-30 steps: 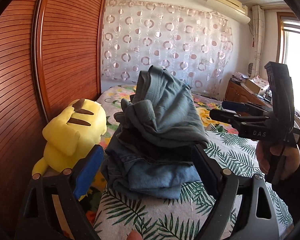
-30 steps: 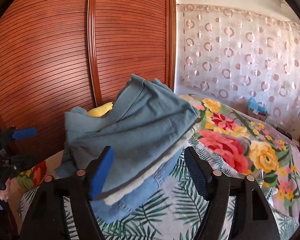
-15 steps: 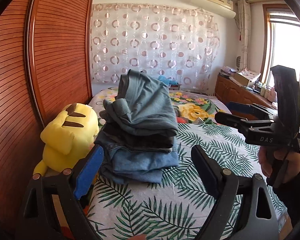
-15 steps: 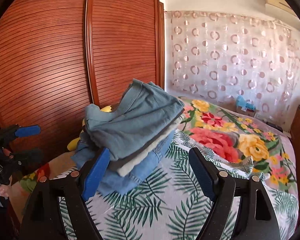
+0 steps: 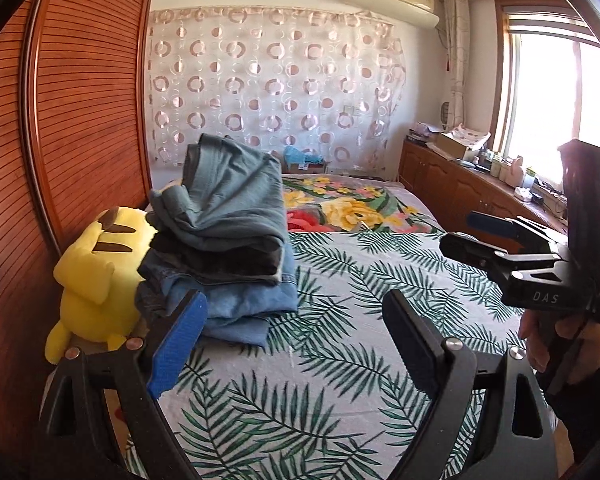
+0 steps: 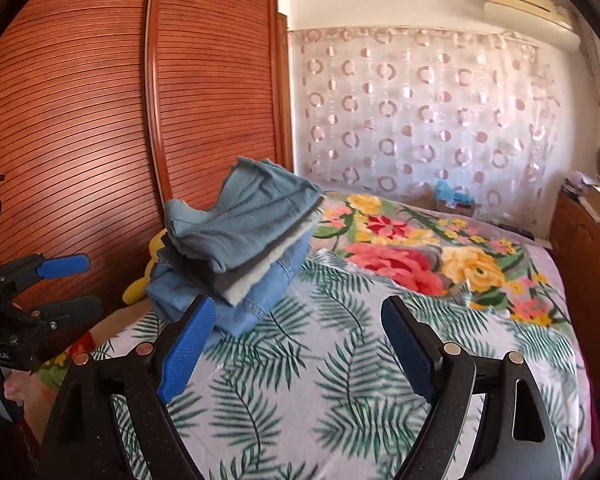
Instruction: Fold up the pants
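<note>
Since a second ago, you have drawn both grippers back from the stack of folded pants (image 5: pixel 224 240): it then filled the space between your fingers, and now it sits smaller, beyond the left fingertip in each wrist view. Your left gripper (image 5: pixel 296 320) has its jaws spread wide with only bedspread (image 5: pixel 340 360) between them. Your right gripper (image 6: pixel 298 324) stands likewise apart, gripping nothing; in the left wrist view it hangs over the bed's right side. The stack rests on the leaf-print bedspread near the slatted wooden wardrobe (image 6: pixel 100 120), grey-blue pair uppermost and tilted up at its far end, dark and denim layers beneath. A yellow plush toy (image 5: pixel 96 272) sits just beside the stack, against the wardrobe. As for containers, an open cardboard box (image 5: pixel 456 144) sits on the far cabinet; its contents cannot be made out.
</note>
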Demonstrator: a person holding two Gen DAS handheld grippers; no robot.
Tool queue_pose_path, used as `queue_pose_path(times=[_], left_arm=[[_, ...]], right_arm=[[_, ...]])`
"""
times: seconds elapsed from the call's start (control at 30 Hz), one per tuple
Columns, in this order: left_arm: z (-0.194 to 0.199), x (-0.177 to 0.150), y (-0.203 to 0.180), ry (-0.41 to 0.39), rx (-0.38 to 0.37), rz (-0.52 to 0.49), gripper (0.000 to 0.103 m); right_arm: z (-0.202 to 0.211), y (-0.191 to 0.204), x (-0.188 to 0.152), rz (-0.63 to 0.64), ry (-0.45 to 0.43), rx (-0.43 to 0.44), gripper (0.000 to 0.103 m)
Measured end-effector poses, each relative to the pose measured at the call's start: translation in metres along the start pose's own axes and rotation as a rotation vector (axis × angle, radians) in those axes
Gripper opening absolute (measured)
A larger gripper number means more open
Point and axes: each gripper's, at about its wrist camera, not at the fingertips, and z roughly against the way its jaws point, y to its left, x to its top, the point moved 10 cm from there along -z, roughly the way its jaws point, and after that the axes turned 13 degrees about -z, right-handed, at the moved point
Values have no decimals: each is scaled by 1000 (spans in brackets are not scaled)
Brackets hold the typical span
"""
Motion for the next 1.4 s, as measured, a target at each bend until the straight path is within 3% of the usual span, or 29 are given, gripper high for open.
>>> queue_pose_path(times=[0.77,1.03,1.4], left_arm=[[-11,-2,-83,23,-82,-62,90],[-3,22,-100,-17,-97,-76,90],[24,51,-99,-81,-81,-67,90]], right_arm=[[90,-20,-47,-158,-30,-219,86],[115,-25,-42,-203,-68,-288,86],[145,4,-42,-188,-147,-331,86]])
